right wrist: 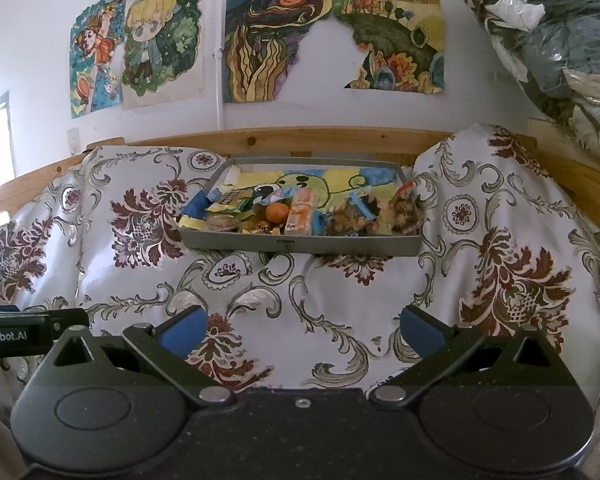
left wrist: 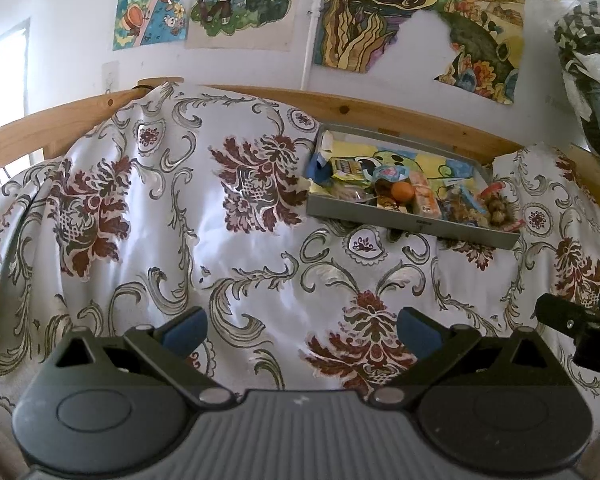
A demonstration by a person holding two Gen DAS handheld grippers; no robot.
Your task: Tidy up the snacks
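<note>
At the far left, the left gripper (left wrist: 302, 330) hangs over the patterned cloth (left wrist: 140, 240) with its blue-padded fingers spread wide and nothing between them; just beside it, the right gripper (right wrist: 302, 330) is held the same way, released and empty, pointing straight at the grey tray (right wrist: 300, 245). All the snacks in view lie inside that tray, crowded toward its near edge: from left to right, a yellow-green packet (right wrist: 230, 203), a small orange fruit (right wrist: 277, 213), an orange-and-white wrapped bar (right wrist: 300, 216), then a cluster of nut-like treats in clear and blue wrappers (right wrist: 348, 222) ending at the right wall. The back half of the tray shows only its cartoon lining. No snack lies loose on the cloth. This would fit either a gathered pile waiting to be sorted into order, or a collecting job already finished with everything brought into the tray; the jumbled, overlapping look does not settle which. The surface is a white cloth with dark red floral medallions and grey scrolls, draped in folds over what seems a bed with a pale wooden rail (right wrist: 300, 140) behind the tray. On the white wall above hang hand-coloured drawings (right wrist: 332, 32), some torn at the edges, and at the far right bundles in clear plastic (right wrist: 548, 40) are stacked.
</note>
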